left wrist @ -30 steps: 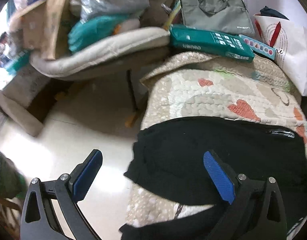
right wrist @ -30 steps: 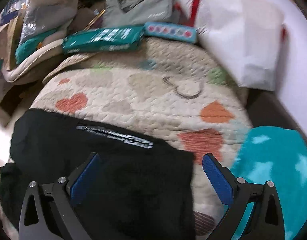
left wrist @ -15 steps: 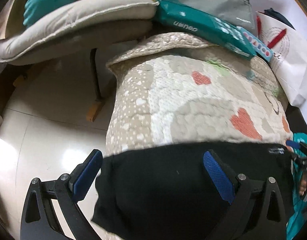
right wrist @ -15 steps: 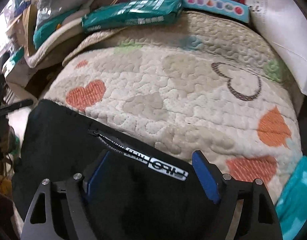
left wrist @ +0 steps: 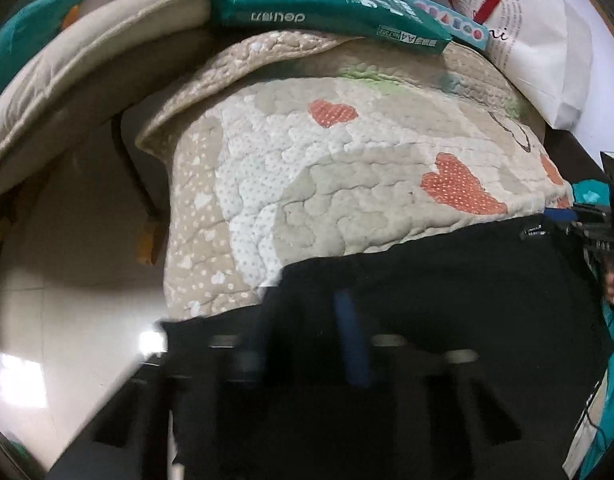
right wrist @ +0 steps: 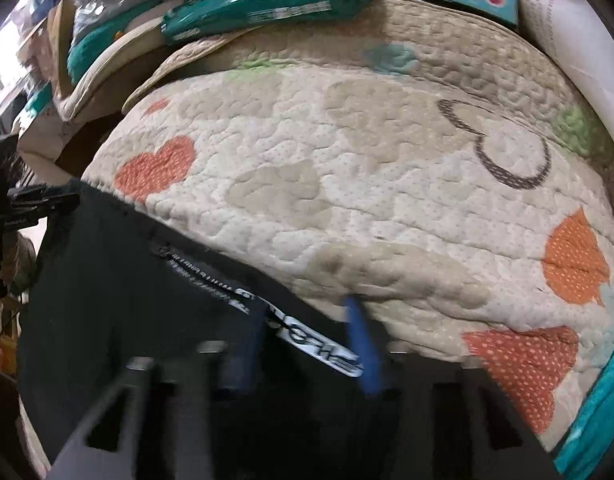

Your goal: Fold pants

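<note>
Two views. Left wrist: left gripper (left wrist: 303, 340) jaws closing, black pants (left wrist: 447, 280) edge between the narrow, blurred pads, on heart-print quilt (left wrist: 307, 168). Right wrist: right gripper (right wrist: 307, 344) jaws closing over the pants (right wrist: 107, 272) edge with its printed strip.

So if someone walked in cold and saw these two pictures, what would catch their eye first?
Probably the black pants spread along the near edge of a cream quilt dotted with orange hearts. Next, the blue-padded left gripper and right gripper, jaws closing on the pants' far edge. Behind, a green pack lies on the quilt's far end.
</note>
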A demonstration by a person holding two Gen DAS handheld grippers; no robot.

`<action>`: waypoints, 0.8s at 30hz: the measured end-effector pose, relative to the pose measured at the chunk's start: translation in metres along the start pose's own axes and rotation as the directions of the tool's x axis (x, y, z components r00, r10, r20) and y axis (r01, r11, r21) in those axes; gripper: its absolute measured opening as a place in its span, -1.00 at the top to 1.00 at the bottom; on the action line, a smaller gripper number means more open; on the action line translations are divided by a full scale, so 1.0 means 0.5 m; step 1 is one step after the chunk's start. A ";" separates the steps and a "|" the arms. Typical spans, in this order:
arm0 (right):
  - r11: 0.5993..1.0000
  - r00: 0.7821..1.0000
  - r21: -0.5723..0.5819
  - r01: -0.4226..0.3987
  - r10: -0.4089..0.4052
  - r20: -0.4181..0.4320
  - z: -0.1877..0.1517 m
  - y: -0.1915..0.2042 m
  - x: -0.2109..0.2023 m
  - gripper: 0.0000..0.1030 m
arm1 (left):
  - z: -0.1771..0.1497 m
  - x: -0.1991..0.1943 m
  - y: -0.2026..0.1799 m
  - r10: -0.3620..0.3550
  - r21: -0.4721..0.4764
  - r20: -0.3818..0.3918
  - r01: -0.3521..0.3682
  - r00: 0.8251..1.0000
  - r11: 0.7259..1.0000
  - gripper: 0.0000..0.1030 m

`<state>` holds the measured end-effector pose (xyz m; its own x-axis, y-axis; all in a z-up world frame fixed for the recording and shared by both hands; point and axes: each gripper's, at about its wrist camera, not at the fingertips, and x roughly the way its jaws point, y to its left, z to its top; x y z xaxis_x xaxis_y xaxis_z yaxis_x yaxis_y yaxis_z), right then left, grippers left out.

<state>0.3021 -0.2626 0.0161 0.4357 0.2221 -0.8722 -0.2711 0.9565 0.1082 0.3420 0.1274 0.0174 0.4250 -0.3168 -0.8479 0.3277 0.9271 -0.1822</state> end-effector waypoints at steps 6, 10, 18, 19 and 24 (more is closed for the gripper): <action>1.000 1.000 0.004 0.004 -0.004 0.014 -0.008 0.021 -0.030 0.71 | -0.005 -0.030 -0.050 0.064 0.094 0.009 -0.064 0.998 0.993 0.86; 1.000 0.999 -0.002 0.012 -0.012 0.037 -0.024 0.050 -0.078 0.75 | -0.021 -0.075 -0.061 0.066 0.083 0.053 -0.070 0.996 0.994 0.86; 0.998 0.998 -0.057 0.034 -0.031 0.047 -0.130 0.136 -0.191 0.78 | -0.113 -0.224 -0.100 0.070 0.063 0.140 -0.080 0.988 0.995 0.86; 0.998 0.999 -0.056 0.037 -0.034 0.040 -0.153 0.147 -0.206 0.78 | -0.130 -0.240 -0.104 0.069 0.055 0.147 -0.077 0.987 0.995 0.86; 0.996 0.998 -0.071 0.056 -0.057 -0.006 -0.250 0.197 -0.246 0.86 | -0.233 -0.295 -0.128 0.070 0.018 0.136 -0.073 0.988 0.997 0.86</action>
<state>0.1145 -0.2196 0.0741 0.4451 0.1662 -0.8799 -0.3060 0.9517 0.0250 0.1598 0.1383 0.0960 0.5572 -0.2757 -0.7833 0.3113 0.9438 -0.1108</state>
